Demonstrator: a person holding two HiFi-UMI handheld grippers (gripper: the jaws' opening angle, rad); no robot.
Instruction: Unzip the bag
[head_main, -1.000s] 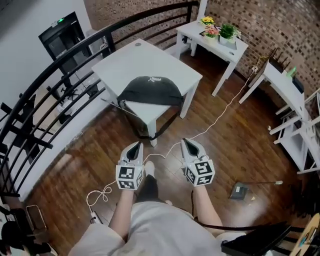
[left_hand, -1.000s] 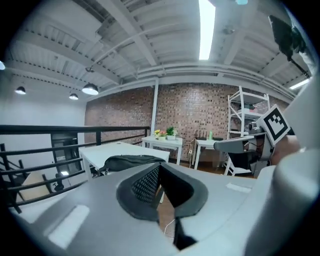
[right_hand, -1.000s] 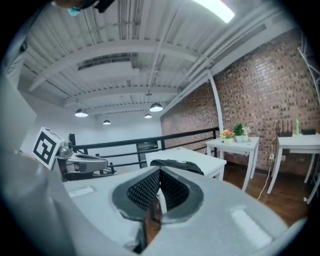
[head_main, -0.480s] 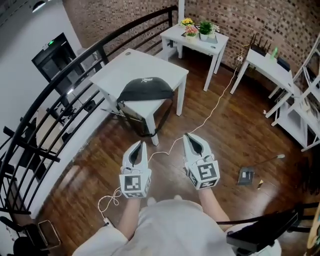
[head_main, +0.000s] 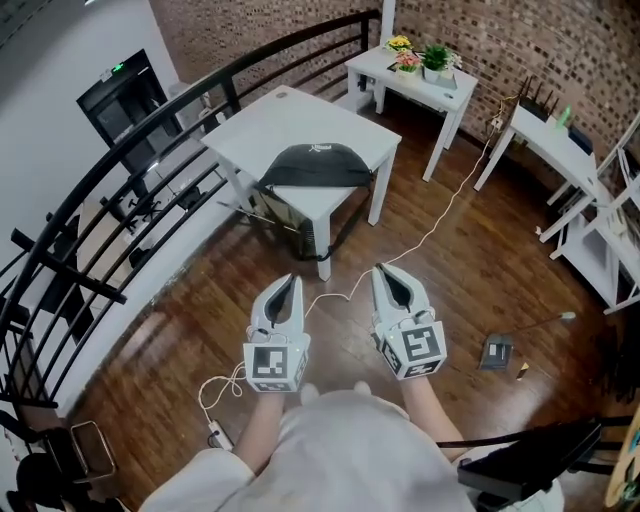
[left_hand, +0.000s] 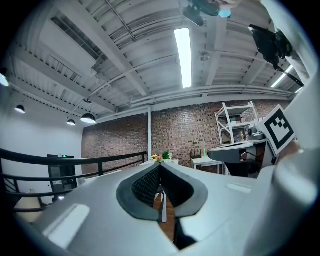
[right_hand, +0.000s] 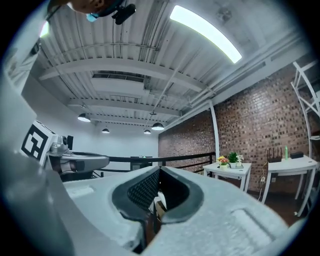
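Head view: black bag (head_main: 318, 165) lies at the near edge of the white tabletop (head_main: 285, 115).
Left gripper (head_main: 287, 285): jaws together, empty, well apart from the bag.
Right gripper (head_main: 384, 273): jaws together, empty.

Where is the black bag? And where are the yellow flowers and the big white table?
black bag (head_main: 318, 165), head view, middle of its rounded top.
yellow flowers (head_main: 400, 43), head view, on the blossoms.
big white table (head_main: 285, 122), head view, bare tabletop behind the bag.
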